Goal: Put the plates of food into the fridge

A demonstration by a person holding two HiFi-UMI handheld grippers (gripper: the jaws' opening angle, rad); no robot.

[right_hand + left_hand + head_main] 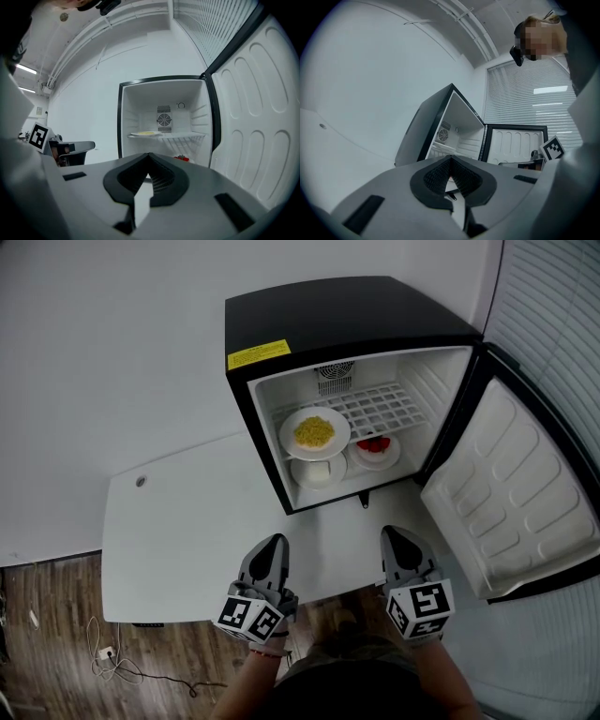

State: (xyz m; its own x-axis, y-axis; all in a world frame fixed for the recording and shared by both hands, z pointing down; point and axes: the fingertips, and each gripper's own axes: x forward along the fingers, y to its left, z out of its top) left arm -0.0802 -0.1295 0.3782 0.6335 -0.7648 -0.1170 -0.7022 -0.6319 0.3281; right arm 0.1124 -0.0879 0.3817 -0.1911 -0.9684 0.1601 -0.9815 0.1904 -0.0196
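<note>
The black mini fridge stands open on the white table. A plate of yellow food lies on its wire shelf. Below it sit a white plate and a plate of red food. My left gripper and right gripper hover side by side over the table's near edge, in front of the fridge, both shut and empty. The right gripper view looks straight into the fridge past the right gripper, with the yellow plate and the red food visible. The left gripper points at the fridge from its left.
The fridge door is swung wide to the right, beside window blinds. A small round hole marks the table's left part. Cables lie on the wooden floor at the lower left.
</note>
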